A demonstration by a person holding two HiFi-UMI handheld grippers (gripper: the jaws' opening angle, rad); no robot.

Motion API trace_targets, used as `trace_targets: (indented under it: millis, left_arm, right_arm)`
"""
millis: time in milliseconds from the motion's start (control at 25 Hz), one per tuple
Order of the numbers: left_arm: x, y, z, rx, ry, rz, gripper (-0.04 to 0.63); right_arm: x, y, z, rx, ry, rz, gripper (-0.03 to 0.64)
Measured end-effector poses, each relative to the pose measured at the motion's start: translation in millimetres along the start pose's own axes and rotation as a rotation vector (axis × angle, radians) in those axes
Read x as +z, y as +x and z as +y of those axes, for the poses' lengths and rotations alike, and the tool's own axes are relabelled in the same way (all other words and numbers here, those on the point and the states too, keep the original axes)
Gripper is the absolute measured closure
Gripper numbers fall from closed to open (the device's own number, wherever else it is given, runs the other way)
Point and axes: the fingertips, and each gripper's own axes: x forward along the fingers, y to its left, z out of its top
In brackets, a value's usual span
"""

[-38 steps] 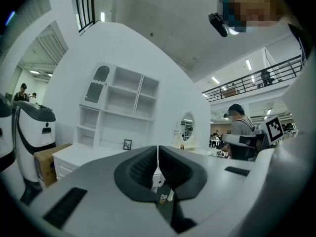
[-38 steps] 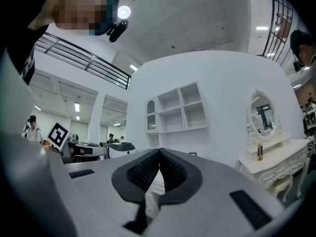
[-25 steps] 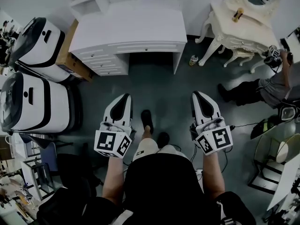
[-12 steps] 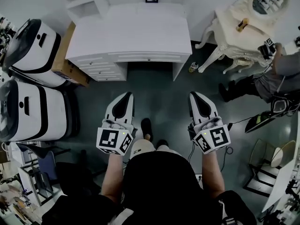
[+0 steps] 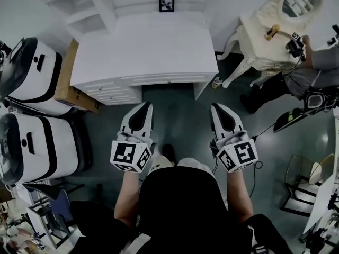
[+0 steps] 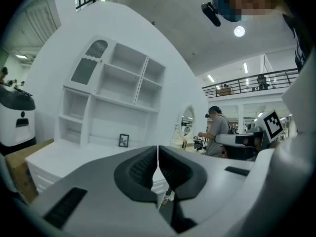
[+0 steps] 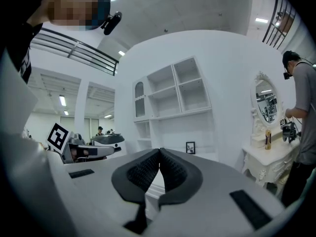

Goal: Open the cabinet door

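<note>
Currently | left gripper (image 5: 143, 106): jaws clenched, empty | right gripper (image 5: 216, 107): jaws clenched, empty | both side by side, facing white desk (image 5: 148, 52)

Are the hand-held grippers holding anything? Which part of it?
Nothing is held. The left hand-held gripper and the right hand-held gripper both have their jaws shut together, with nothing between them.

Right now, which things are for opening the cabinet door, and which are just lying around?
For the job:
- left gripper, shut and empty
- right gripper, shut and empty
- arched cabinet door

Just lying about:
- picture frame
- cardboard box
- dressing table
</note>
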Motion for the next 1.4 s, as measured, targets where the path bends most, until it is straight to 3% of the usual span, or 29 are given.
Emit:
trace_targets:
  millis: [520, 960, 1400]
  left_arm:
    - [-37.5, 46.6, 33.1, -0.053, -0.055, 0.097, 0.568]
    - [-89.1, 103.4, 32.7, 0.010, -0.107, 0.186, 0.568]
    - [-135.9, 196.0, 44.3, 0.105, -0.156, 0.295, 0.568]
  right_arm:
    - [-35.3, 47.9, -8.0, -0.040, 0.051, 0.085, 0.600]
    - [-60.0, 83.7, -58.2, 0.036, 0.068, 0.162, 0.600]
    - [-65.9, 167.7, -133.0, 0.173, 0.075, 0.241, 0.600]
